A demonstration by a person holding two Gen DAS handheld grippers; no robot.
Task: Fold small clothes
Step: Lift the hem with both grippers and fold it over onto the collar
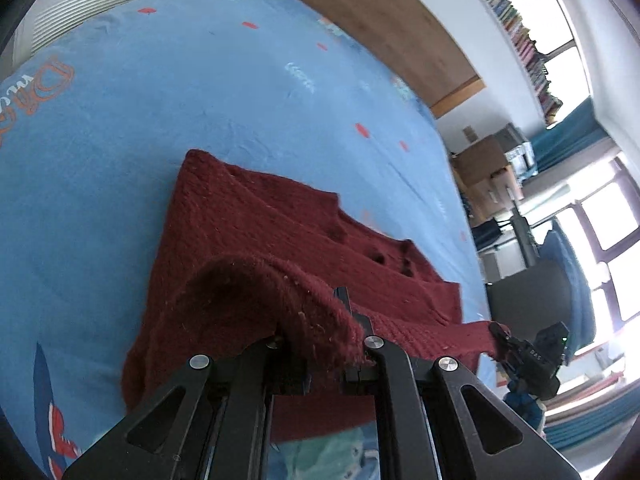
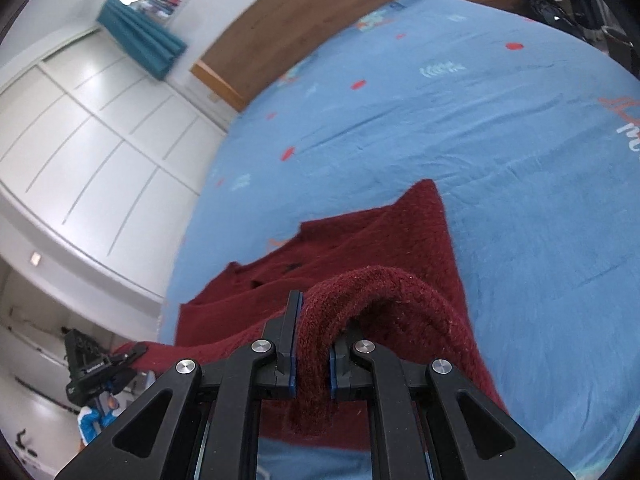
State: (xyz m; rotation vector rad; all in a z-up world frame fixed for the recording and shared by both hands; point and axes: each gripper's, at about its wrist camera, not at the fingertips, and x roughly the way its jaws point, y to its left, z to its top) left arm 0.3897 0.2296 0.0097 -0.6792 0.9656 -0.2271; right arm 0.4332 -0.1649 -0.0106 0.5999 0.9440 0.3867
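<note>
Clearly, in the left wrist view, the left gripper (image 1: 320,354) is clamped on the near hem of a dark red knitted cardigan (image 1: 288,240), whose fabric bulges over the fingers. The cardigan's body runs away toward twelve o'clock across the blue printed bedsheet (image 1: 160,100); the other gripper shows at four o'clock, holding the same hem.

From the right wrist view, the right gripper (image 2: 312,344) pinches a thick roll of the cardigan (image 2: 380,232) between its blue pads (image 2: 295,336), and the garment again stretches to twelve o'clock over the bedsheet (image 2: 480,128). The left gripper sits at eight o'clock.

Both hold the near edge, raised; the far edge lies flat ahead, so the fold likely goes forward, both hands equally placed.
</note>
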